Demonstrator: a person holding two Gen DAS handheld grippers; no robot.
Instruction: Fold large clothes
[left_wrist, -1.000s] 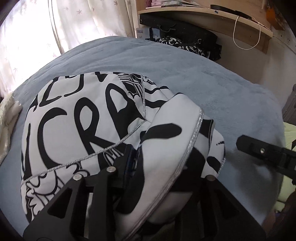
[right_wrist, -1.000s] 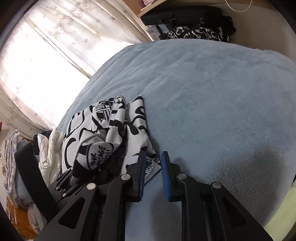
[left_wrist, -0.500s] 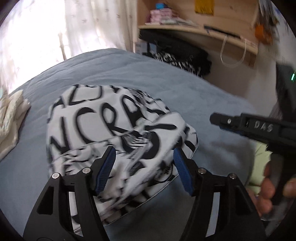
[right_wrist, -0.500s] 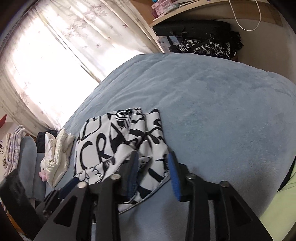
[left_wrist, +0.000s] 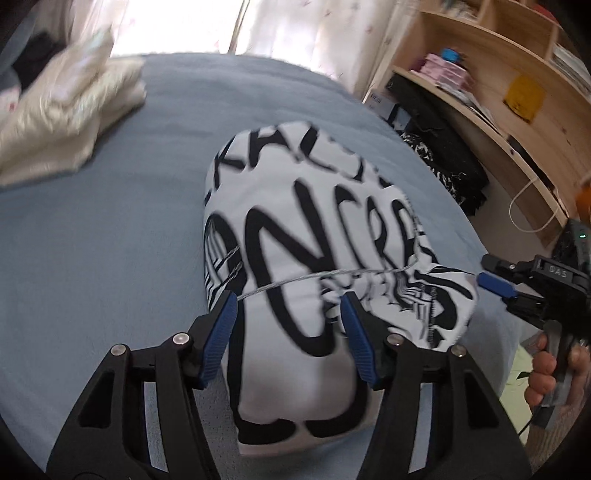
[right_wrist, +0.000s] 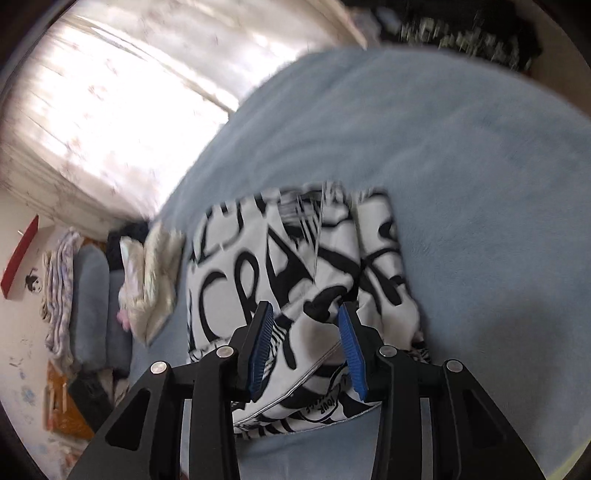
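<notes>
The black-and-white printed garment lies folded into a compact bundle on the blue bed, the cream pile well beyond it. The fold looks released: left gripper and right gripper hover over it, their jaws having just parted, pressing nothing. Next comes tidying or moving it aside.

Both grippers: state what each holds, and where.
Nothing: the left gripper and right gripper stand open above the folded black-and-white garment.

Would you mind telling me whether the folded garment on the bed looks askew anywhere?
Slightly: the black-and-white garment is folded, but its right-hand layers bunch in uneven ridges on the blue blanket.
</notes>
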